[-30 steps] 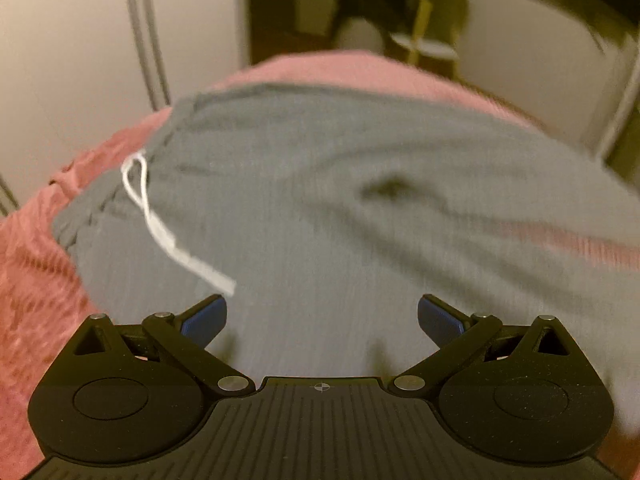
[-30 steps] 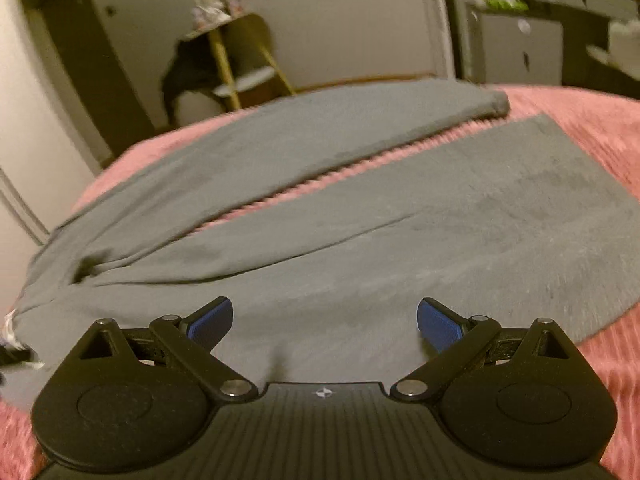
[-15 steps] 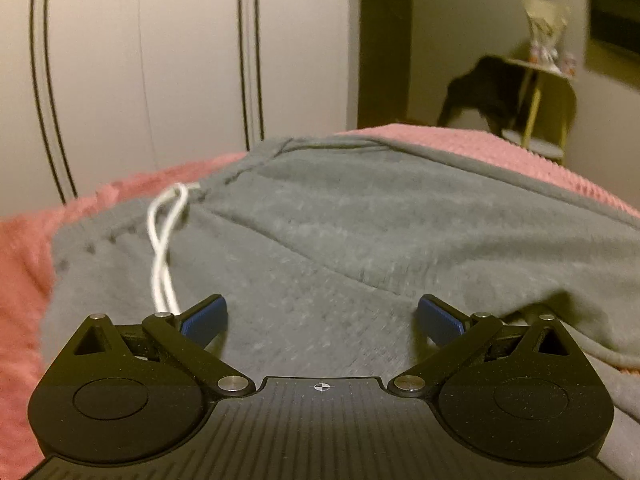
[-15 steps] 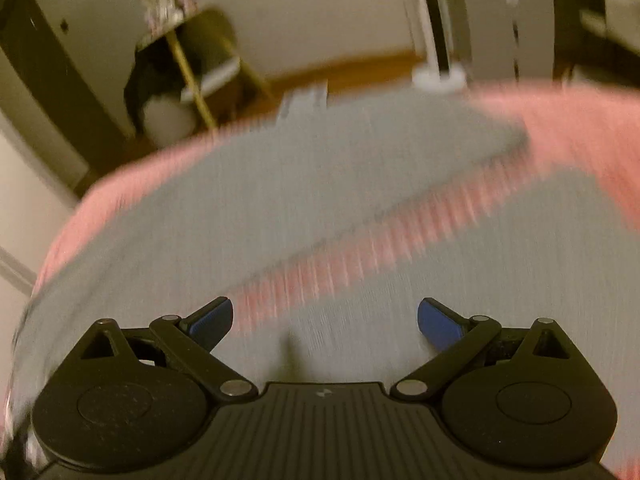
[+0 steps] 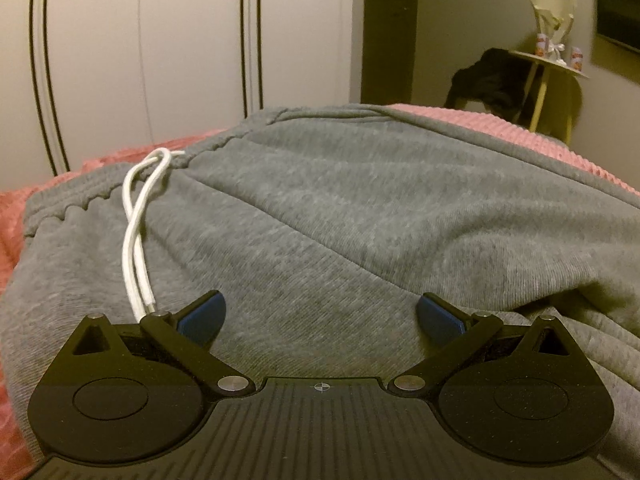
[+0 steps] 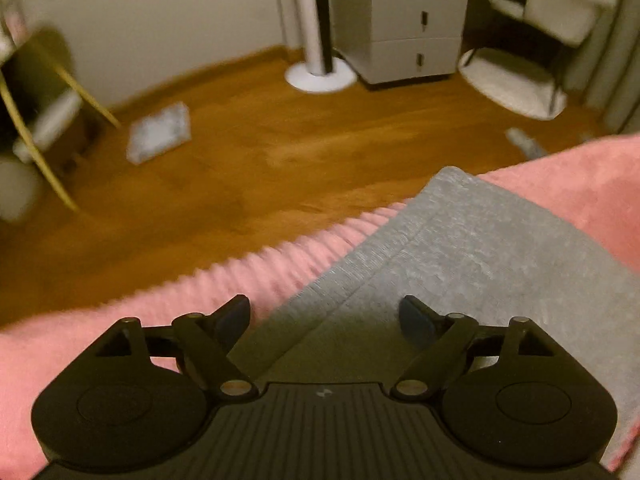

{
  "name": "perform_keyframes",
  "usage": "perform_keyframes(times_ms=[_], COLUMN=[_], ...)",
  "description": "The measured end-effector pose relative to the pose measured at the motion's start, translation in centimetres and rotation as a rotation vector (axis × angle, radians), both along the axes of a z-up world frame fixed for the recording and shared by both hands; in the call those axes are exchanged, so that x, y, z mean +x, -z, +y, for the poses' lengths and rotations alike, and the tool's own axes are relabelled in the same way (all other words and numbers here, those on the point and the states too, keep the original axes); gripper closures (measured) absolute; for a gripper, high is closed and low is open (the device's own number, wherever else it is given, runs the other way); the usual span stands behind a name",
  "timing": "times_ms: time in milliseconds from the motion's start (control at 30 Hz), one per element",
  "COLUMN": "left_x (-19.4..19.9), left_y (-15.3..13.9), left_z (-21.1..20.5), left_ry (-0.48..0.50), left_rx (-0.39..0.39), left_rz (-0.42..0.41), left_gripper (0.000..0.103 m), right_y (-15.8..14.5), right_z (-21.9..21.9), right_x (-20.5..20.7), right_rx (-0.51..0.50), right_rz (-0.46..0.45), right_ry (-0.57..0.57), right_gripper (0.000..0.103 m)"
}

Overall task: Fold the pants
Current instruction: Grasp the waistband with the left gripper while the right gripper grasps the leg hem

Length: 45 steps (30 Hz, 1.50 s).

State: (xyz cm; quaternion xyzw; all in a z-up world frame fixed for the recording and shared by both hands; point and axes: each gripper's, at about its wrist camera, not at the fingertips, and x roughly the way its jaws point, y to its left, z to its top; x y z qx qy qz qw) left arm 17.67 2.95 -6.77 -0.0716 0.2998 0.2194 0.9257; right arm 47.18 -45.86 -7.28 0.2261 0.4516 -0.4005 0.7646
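Note:
Grey sweatpants [image 5: 340, 216] lie flat on a pink bedspread [image 5: 560, 144]. In the left wrist view the waistband runs across the far left, with a white drawstring [image 5: 136, 232] trailing toward me. My left gripper [image 5: 320, 314] is open and empty, low over the hip area just below the waistband. In the right wrist view a grey leg end with its hem [image 6: 460, 248] lies near the bed's edge. My right gripper [image 6: 325, 316] is open and empty, just above that hem.
The pink bedspread's edge [image 6: 280, 268] drops to a wooden floor [image 6: 260, 148]. A white wardrobe [image 5: 160, 60] stands behind the waistband. A small yellow-legged table [image 5: 548, 76] with dark clothing, a grey drawer unit [image 6: 412, 20] and a white fan base [image 6: 320, 74] stand beyond.
My left gripper has swung toward the waistband and come in lower and closer. My right gripper has travelled along the leg to its hem at the bed's edge. Both stayed open.

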Motion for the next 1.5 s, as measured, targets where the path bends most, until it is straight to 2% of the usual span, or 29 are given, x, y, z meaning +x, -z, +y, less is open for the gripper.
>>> perform_keyframes(times_ms=[33, 100, 133, 200, 267, 333, 400, 467, 533, 600, 633, 667, 700, 733, 767, 800, 833, 867, 933, 1033, 1067, 1100, 1167, 1267, 1400, 1500], left_x=[0.0, 0.0, 0.0, 0.0, -0.1, -0.1, -0.1, -0.3, -0.6, -1.1, -1.4, -1.8, -2.0, -2.2, -2.4, -2.5, -2.7, -2.8, -2.9, -2.6, -2.2, -1.8, 0.1, 3.7, 8.9, 12.2], left_y=[0.0, 0.0, 0.0, -0.1, -0.2, -0.2, -0.3, -0.4, -0.5, -0.6, -0.7, -0.8, -0.8, -0.9, -1.0, -1.1, -1.3, -1.5, -2.3, -3.9, -4.5, -5.0, -6.1, -6.7, -5.9, -5.0], left_z=[0.0, 0.2, 0.4, 0.6, 0.7, 0.8, 0.9, 1.1, 1.5, 2.1, 2.5, 2.9, 3.3, 3.6, 3.8, 4.0, 4.2, 4.2, 4.4, 5.2, 5.4, 5.6, 6.3, 7.3, 8.4, 8.3], left_ry=[0.0, 0.002, 0.003, 0.004, 0.005, 0.007, 0.008, 0.01, 0.014, 0.02, 0.022, 0.023, 0.023, 0.024, 0.028, 0.034, 0.049, 0.063, 0.106, 0.167, 0.179, 0.191, 0.238, 0.264, 0.216, 0.222], left_rx=[-0.002, -0.011, -0.02, -0.035, -0.041, -0.048, -0.055, -0.066, -0.09, -0.131, -0.156, -0.182, -0.204, -0.225, -0.238, -0.248, -0.256, -0.261, -0.295, -0.453, -0.497, -0.528, -0.561, -0.619, -0.72, -0.729], left_rz=[0.001, 0.0, -0.003, -0.006, -0.008, -0.008, -0.011, -0.019, -0.038, -0.071, -0.093, -0.113, -0.127, -0.141, -0.148, -0.148, -0.14, -0.127, -0.101, -0.116, -0.127, -0.137, -0.132, -0.114, -0.087, -0.075], left_gripper=[0.0, 0.0, 0.0, 0.0, 0.0, 0.0, 0.0, 0.0, 0.0, 0.0, 0.0, 0.0, 0.0, 0.0, 0.0, 0.0, 0.0, 0.0, 0.0, 0.0, 0.0, 0.0, 0.0, 0.0, 0.001, 0.016], right_y=[0.2, -0.3, -0.6, -2.3, -4.7, -7.1, -8.0, -7.4, -4.6, -1.6, 0.0, 0.9, 1.7, 2.1, 2.2, 2.3, 2.3, 2.5, 3.6, 4.8, 5.0, 5.2, 5.3, 6.2, 6.4, 6.6], right_z=[0.3, 0.2, -0.1, -0.9, -0.3, 1.6, 4.0, 6.3, 8.0, 7.7, 6.8, 6.1, 5.3, 4.6, 4.1, 3.7, 3.4, 3.0, 1.8, 0.6, 0.3, 0.0, -0.3, -0.6, -1.6, -1.7], right_x=[0.0, -0.7, -1.5, -3.9, -7.8, -14.7, -22.6, -30.0, -36.1, -38.4, -39.5, -40.5, -41.7, -42.5, -43.2, -43.5, -43.6, -43.6, -43.5, -43.6, -43.7, -43.8, -43.9, -43.3, -42.9, -43.1], right_rx=[-0.039, -0.05, -0.023, 0.01, -0.005, -0.046, -0.058, -0.078, -0.066, 0.004, 0.086, 0.15, 0.221, 0.267, 0.296, 0.3, 0.29, 0.279, 0.31, 0.363, 0.369, 0.365, 0.351, 0.375, 0.407, 0.441], right_rz=[0.003, -0.045, -0.085, -0.205, -0.352, -0.525, -0.672, -0.752, -0.732, -0.603, -0.538, -0.544, -0.602, -0.653, -0.699, -0.729, -0.748, -0.766, -0.805, -0.877, -0.897, -0.915, -0.925, -0.923, -0.958, -0.991], right_ry=[-0.004, -0.013, -0.012, 0.0, -0.019, -0.026, 0.012, 0.069, 0.132, 0.167, 0.213, 0.247, 0.264, 0.277, 0.286, 0.265, 0.248, 0.247, 0.258, 0.269, 0.265, 0.254, 0.241, 0.245, 0.228, 0.231], right_gripper=[0.037, 0.084, 0.091, 0.098, 0.098, 0.098, 0.099, 0.099, 0.099, 0.098, 0.097, 0.094, 0.094, 0.091, 0.083, 0.065, 0.057, 0.054, 0.054, 0.055, 0.06, 0.071, 0.079, 0.08, 0.079, 0.079])
